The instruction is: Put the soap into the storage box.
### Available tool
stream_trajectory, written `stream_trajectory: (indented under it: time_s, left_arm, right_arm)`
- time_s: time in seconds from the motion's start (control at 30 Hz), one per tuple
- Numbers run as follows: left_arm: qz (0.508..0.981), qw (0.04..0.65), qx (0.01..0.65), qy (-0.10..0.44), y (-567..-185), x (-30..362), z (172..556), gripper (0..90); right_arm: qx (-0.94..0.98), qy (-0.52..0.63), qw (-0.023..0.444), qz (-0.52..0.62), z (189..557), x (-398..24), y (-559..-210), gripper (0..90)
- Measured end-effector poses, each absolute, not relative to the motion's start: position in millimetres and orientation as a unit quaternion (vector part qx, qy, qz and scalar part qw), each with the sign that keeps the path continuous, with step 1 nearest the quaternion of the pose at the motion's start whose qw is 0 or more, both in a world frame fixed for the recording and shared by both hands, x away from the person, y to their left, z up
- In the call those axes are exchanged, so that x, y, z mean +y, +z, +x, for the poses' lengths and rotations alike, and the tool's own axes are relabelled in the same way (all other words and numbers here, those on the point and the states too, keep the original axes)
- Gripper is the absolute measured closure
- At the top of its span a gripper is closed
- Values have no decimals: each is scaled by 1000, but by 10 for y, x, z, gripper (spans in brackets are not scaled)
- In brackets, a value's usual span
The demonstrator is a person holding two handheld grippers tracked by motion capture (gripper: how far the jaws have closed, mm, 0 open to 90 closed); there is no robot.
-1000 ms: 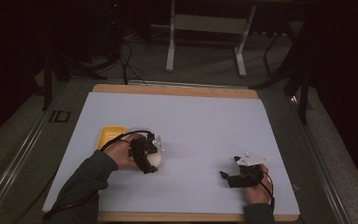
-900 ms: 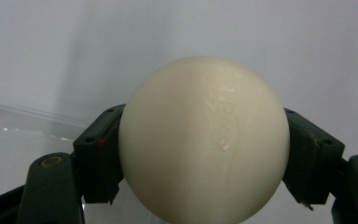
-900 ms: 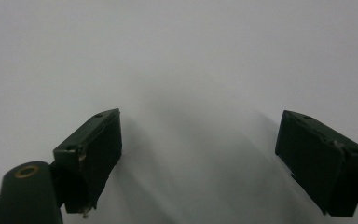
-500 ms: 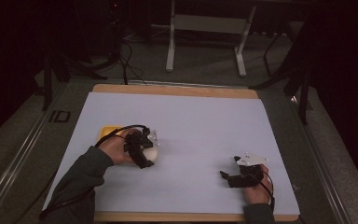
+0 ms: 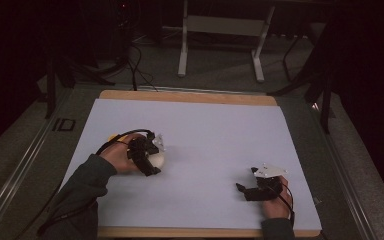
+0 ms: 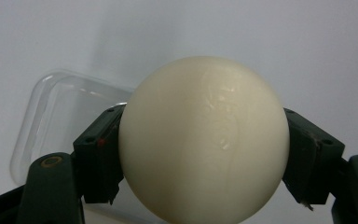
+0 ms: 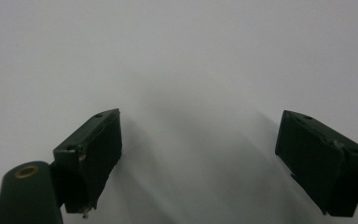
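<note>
I had the right gripper (image 5: 245,191) resting low at the near right part of the white surface (image 5: 215,130), and in the right gripper view its jaws stood wide apart with nothing between them, only the bare sheet in front. The left gripper (image 5: 150,165) was a little farther, at the left side, and it was closed on a cream-coloured ball (image 6: 204,140); in the left gripper view the two black pads pressed the ball from both sides around its middle, so the grip looked firm to me. Just behind the ball lay a clear plastic container (image 6: 65,121), flat on the surface, and in the high view a yellow thing (image 5: 114,136) showed at the far side of my left hand (image 5: 120,157), but I could not tell what it was. I judged that the step in hand was carrying the ball, already lifted off the sheet. The next move called for a steady grip and a slow, level travel, because a smooth round ball could slip out between the pads if I tilted the gripper too much.
</note>
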State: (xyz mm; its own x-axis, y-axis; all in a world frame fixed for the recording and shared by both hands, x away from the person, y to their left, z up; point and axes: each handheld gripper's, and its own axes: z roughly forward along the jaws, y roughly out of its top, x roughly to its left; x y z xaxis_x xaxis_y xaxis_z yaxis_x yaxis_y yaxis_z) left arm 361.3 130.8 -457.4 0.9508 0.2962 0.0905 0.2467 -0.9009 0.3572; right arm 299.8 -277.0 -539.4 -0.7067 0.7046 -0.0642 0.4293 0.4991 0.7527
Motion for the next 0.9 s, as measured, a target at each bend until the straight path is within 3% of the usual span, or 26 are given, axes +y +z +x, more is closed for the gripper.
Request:
stream_trajectory:
  time_s: [0.9]
  left_arm:
    - [965, 176, 178, 84, -4442, 1644, 3680, 256]
  right_arm:
    - [840, 387, 185, 333, 2985, -2798, -5385, 143]
